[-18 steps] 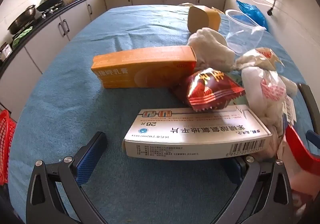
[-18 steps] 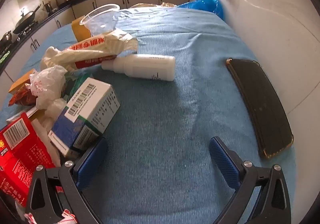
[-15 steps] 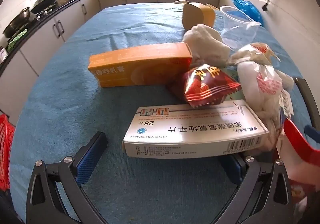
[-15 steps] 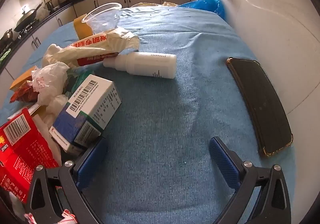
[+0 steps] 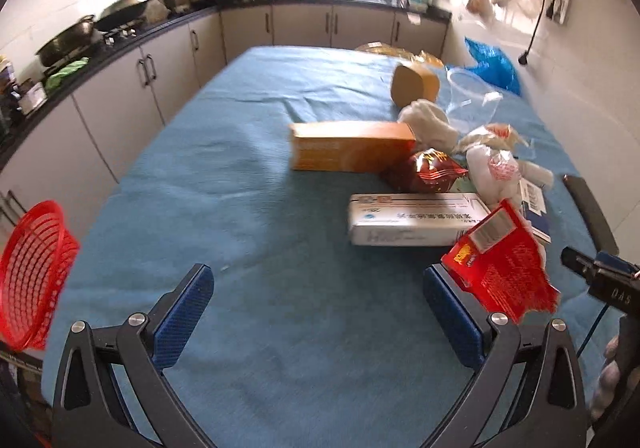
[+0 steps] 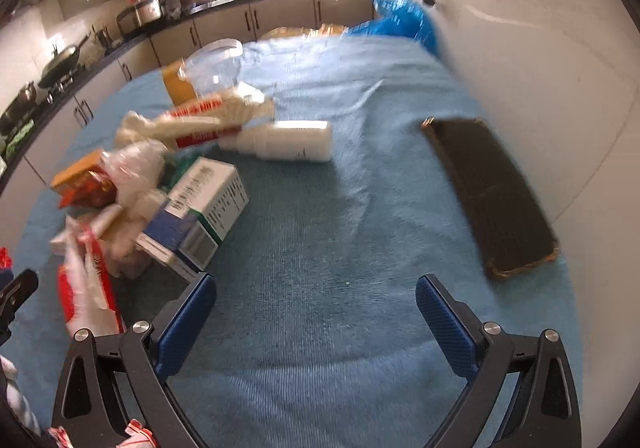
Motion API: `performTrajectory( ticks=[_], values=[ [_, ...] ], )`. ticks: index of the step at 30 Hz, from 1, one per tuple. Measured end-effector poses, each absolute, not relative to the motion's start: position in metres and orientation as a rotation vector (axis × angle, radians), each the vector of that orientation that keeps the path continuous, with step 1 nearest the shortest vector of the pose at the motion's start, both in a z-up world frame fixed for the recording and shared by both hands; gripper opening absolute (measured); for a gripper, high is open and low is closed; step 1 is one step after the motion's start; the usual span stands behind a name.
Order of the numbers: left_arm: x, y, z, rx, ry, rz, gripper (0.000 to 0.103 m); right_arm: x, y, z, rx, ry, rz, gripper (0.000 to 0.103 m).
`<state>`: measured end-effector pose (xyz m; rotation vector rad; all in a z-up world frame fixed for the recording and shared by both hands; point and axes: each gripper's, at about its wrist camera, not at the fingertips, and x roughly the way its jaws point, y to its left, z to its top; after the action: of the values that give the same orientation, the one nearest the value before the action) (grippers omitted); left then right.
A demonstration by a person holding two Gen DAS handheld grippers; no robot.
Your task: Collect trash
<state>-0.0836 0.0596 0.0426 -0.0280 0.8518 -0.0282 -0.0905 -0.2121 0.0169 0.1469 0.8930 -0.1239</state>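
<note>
A pile of trash lies on the blue cloth of the table. In the left wrist view it holds an orange box, a dark red snack packet, a white medicine box, crumpled white wrappers and a torn red packet. My left gripper hangs open over bare cloth, short of the pile. In the right wrist view a white bottle lies on its side behind a white, green and blue box. My right gripper is open with nothing between its fingers.
A red mesh basket hangs off the table's left edge. A flat black tray lies by the right wall. A clear plastic cup, a brown cardboard piece and a blue bag sit at the far end. Kitchen counters run along the left and back.
Both grippers have pulled back and up from the pile. The white medicine box, earlier between the left fingers, now lies well ahead of them. The red basket has come further into view.
</note>
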Motion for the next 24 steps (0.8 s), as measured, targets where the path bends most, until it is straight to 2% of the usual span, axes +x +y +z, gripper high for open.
performTrajectory(
  ticks=[8,12,24],
  values=[
    [-0.129,0.095,0.06,-0.131,0.745,0.028,0.103,-0.129,-0.19,0.055,0.1,0.73,-0.122,0.102],
    [-0.151,0.097,0.074,-0.093,0.698,0.063,0.103,-0.149,-0.172,0.06,0.085,0.653,-0.109,0.102],
    [-0.206,0.118,0.101,-0.074,0.526,0.154,0.103,-0.184,-0.152,0.062,0.107,0.586,-0.038,0.102]
  ],
)
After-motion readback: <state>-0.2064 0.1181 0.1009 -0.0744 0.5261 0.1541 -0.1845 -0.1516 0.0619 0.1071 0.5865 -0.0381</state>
